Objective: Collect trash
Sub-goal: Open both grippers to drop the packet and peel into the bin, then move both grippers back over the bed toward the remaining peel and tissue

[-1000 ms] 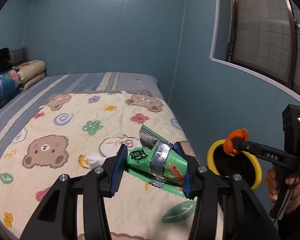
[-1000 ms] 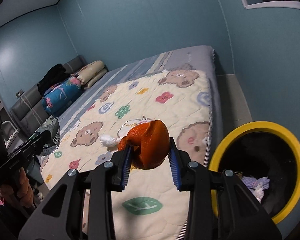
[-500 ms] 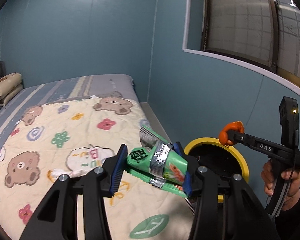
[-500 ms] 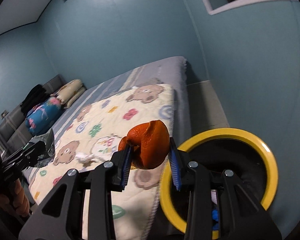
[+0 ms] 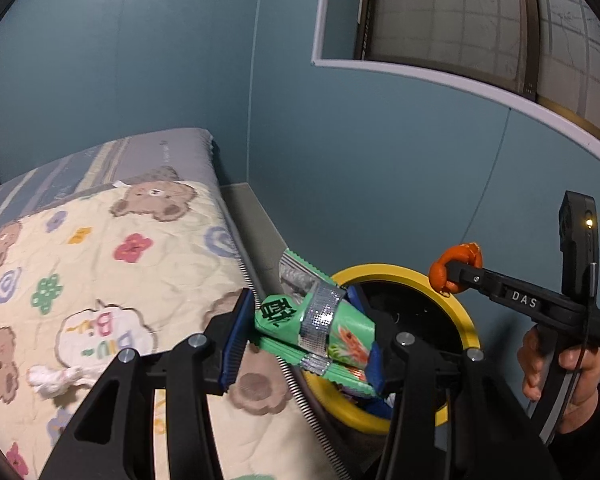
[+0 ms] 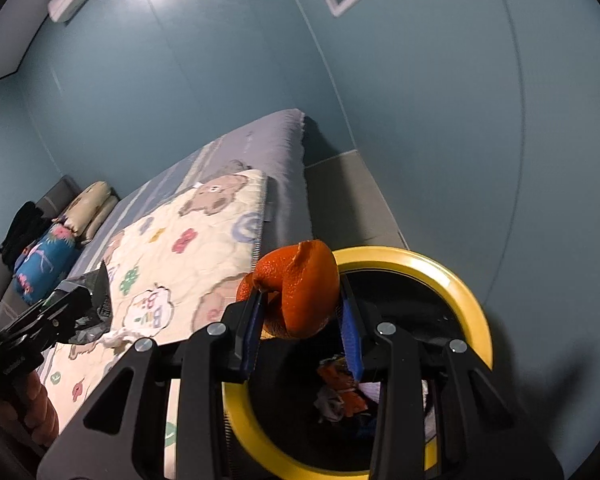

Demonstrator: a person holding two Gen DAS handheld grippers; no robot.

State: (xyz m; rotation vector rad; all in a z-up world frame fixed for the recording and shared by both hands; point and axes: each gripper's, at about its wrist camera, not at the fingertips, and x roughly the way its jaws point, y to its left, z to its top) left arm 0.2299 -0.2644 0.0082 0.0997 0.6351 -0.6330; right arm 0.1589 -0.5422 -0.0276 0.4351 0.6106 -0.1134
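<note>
My left tongs are clenched on a crumpled green foil snack wrapper, its blue pads pressing both sides, and my right tongs are clenched on a curled piece of orange citrus peel. Both point down and forward.

The largest thing before me is the bed with a grey striped sheet, set along the blue-green wall. Over it lies a cream quilt printed with brown bears and coloured flowers, reaching to the bed's edge. Just beside that edge, on the floor, stands a round black trash bin with a yellow rim. In the right wrist view the peel hangs above the bin's near-left rim, and crumpled scraps show inside the bin. In the left wrist view the wrapper hangs over the quilt's edge and the bin's left rim, while my right hand holds its tongs so the peel sits above the bin's far rim.

A small twisted white tissue lies on the quilt, well apart from the bin.
</note>
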